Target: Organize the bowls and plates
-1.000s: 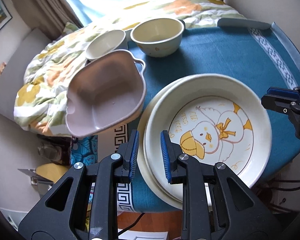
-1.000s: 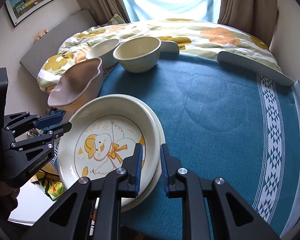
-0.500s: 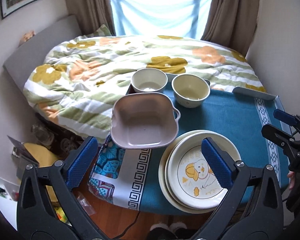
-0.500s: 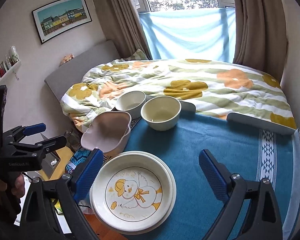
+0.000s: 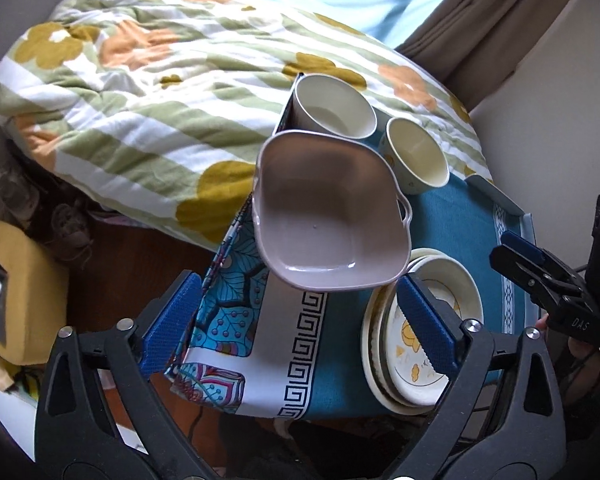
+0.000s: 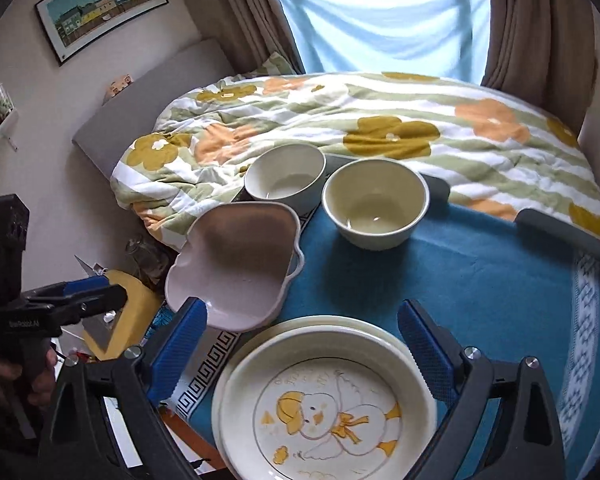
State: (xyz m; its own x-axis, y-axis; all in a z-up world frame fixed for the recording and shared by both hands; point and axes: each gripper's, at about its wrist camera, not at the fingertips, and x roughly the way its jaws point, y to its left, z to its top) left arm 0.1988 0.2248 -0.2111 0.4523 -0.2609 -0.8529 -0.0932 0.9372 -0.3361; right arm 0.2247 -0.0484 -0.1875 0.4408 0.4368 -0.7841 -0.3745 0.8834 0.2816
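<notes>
A cream plate with a duck picture [image 6: 328,404] lies stacked on a plainer plate [image 5: 370,344] at the table's near edge. Behind it, a pink square dish with handles [image 5: 328,216] sits tilted at the table's left edge. A white bowl [image 5: 332,108] and a cream bowl [image 5: 416,156] stand side by side further back. My left gripper [image 5: 298,324] hovers short of the pink dish. Its jaws are wide and closing, with only the hanging cloth beyond them. My right gripper [image 6: 300,348] is open above the duck plate, touching nothing.
The table [image 6: 480,280] wears a blue cloth with a patterned border hanging off its left side. A flowered quilt [image 6: 380,132] on a bed lies directly behind the bowls. A grey rail [image 6: 564,236] edges the table's back right. A yellow box [image 5: 20,292] sits on the floor.
Both grippers let go of the duck plate's rim, opened wide and pulled back and up. The left one has since swung left and rolled, now facing the pink dish.
</notes>
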